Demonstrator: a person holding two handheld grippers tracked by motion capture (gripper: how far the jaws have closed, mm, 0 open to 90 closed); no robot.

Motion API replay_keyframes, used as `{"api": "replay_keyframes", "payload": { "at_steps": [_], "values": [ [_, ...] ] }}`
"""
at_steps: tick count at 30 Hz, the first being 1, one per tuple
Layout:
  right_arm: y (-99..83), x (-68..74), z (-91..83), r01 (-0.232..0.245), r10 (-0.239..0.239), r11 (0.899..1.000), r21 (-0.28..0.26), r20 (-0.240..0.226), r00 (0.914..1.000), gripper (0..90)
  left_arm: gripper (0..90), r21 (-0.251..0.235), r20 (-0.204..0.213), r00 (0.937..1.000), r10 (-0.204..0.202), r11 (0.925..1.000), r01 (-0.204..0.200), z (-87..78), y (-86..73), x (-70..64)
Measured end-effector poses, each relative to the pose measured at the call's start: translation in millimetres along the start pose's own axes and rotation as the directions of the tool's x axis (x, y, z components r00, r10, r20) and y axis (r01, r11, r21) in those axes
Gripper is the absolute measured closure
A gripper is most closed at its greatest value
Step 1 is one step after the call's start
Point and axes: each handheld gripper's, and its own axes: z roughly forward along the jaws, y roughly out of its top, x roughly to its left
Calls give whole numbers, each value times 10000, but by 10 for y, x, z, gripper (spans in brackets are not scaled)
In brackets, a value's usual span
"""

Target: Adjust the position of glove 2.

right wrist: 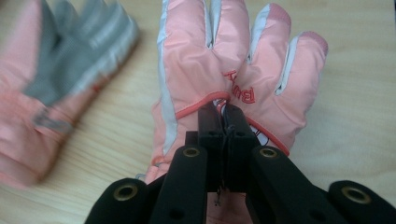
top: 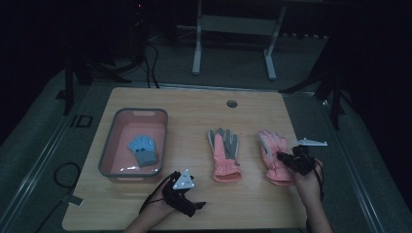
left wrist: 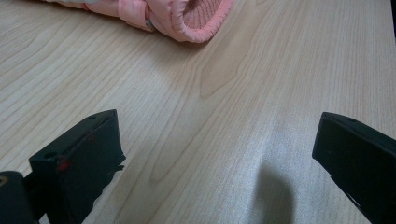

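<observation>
— Pinching the right pink glove (right wrist: 233,70), we have the right hand-held gripper (right wrist: 226,122) pressed together on the fabric at the back of that glove, just under the red lettering. In the high view this glove (top: 272,153) lies flat on the surface (top: 194,116), close to its right edge, fingers pointing away from us.

— And our left hand-held gripper (top: 187,198)?

— It sits low near the front edge of the surface, spread wide, with bare wood between the jaws. In its own view we see the cuff of the other pink glove (left wrist: 187,18) ahead, well apart from the jaws.

— Where does that one lie?

— The other pink glove (top: 224,155) rests near the middle of the surface, grey palm up, beside the pinched one but not touching it. Between the two runs a narrow strip of bare wood.

— What crowds the left side?

— A pink bin (top: 108,148) with a grey rim stands there, holding a small blue glove (top: 144,150). We see open wood behind both pink gloves, up to the round hole (top: 231,103) near the far edge.
</observation>
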Motion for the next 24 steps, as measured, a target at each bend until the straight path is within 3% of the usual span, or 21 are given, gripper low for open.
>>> {"api": "replay_keyframes", "payload": {
  "at_steps": [3, 8, 15, 16, 17, 20, 24],
  "values": [
    [-94, -28, 105, -32, 29, 9996, 273, 110, 9999, 872, 17, 26, 1, 10000, 14, 10000, -14, 1, -1, -2],
    [-150, -55, 173, -210, 209, 9996, 192, 58, 9998, 806, 17, 60, -18, 10000, 4, 10000, -4, 3, 0, 0],
    [-124, -84, 116, 26, -25, 10000, 82, -131, 9999, 715, 16, 82, 8, 10000, -12, 10000, 12, 3, 0, 1],
    [-81, -127, 49, 189, -199, 9995, -255, -398, 9990, 649, 17, 84, 15, 10000, -19, 10000, 19, 4, 0, 2],
    [-81, -127, 49, 189, -199, 9995, -255, -398, 9990, 649, 17, 86, 21, 10000, -19, 10000, 19, 4, 1, 3],
    [10, -183, -37, 1042, -1047, 9945, -103, -690, 9921, 626, 17, 116, 7, 10000, -7, 9999, 7, 8, 2, 3],
    [10, -221, -29, 1166, -1144, 9931, 138, -1102, 9873, 615, 17, 124, 4, 10000, 24, 9999, -24, 9, 2, -2]
  ]
}}
